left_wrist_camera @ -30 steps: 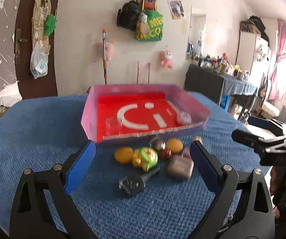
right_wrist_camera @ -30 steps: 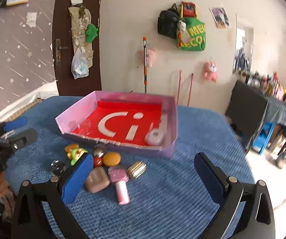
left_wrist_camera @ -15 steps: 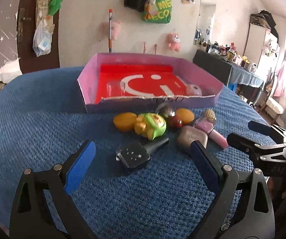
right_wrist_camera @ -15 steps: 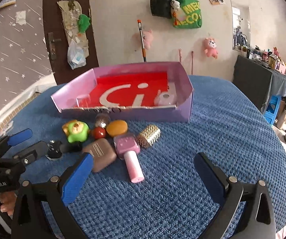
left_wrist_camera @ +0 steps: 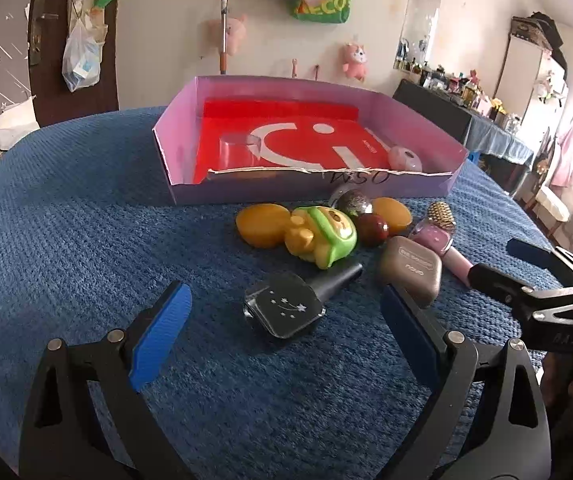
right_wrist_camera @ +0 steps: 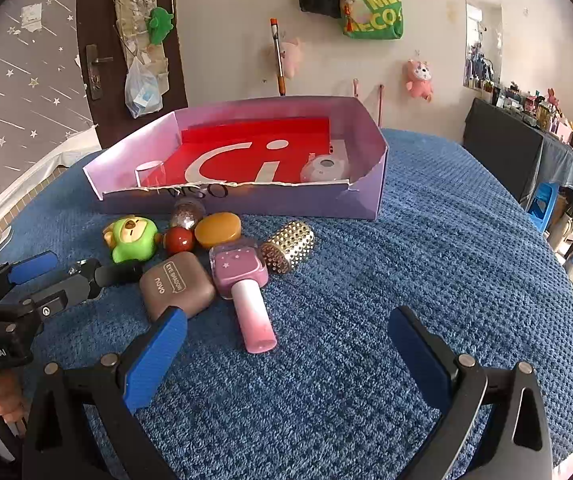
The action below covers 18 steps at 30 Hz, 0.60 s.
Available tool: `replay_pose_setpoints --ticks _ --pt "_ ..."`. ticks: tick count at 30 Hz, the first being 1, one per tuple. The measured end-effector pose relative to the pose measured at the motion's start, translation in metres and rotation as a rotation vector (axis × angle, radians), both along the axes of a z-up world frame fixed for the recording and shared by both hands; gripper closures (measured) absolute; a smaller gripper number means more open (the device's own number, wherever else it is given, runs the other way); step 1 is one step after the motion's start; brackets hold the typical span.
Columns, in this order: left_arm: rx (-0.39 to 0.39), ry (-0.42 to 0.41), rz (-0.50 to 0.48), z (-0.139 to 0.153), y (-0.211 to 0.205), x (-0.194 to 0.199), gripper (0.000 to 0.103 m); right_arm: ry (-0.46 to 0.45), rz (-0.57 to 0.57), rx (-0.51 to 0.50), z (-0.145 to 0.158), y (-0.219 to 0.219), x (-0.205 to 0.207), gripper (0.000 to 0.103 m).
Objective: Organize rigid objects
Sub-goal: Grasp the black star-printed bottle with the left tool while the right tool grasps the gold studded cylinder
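Your left gripper (left_wrist_camera: 284, 334) was spread wide and empty, hovering low over the black nail-polish bottle (left_wrist_camera: 286, 306) on the blue cloth (left_wrist_camera: 86, 240). Your right gripper (right_wrist_camera: 286, 344) was just as wide, holding nothing, its fingers either side of the pink nail-polish bottle (right_wrist_camera: 246, 292). The other small items clustered against the near wall of the pink box (right_wrist_camera: 246, 200), mid-cloth.

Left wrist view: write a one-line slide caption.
Open left gripper frames a black star-printed bottle among small toys before a pink box.
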<state>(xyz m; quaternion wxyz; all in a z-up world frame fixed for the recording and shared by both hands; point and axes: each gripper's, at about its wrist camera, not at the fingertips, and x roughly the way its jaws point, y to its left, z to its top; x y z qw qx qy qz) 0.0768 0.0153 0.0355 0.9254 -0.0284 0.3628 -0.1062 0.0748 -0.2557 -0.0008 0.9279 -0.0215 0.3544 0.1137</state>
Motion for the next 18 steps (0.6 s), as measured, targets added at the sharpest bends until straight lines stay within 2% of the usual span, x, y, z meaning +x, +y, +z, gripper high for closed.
replay_pose_setpoints --ticks 4,14,16,18 --pt "0.029 0.027 -0.021 0.000 0.003 0.009 0.007 0.008 -0.005 0.004 0.003 -0.003 0.007 0.000" --pt "0.045 0.096 -0.168 0.009 0.006 0.028 0.010 0.059 -0.030 0.066 0.008 -0.018 0.037 0.000" --pt "0.047 0.112 -0.194 0.010 0.008 0.030 0.014 0.063 -0.031 0.069 0.009 -0.019 0.041 0.000" --pt "0.056 0.129 -0.217 0.009 0.008 0.031 0.025 0.070 -0.031 0.066 0.008 -0.019 0.046 0.000"
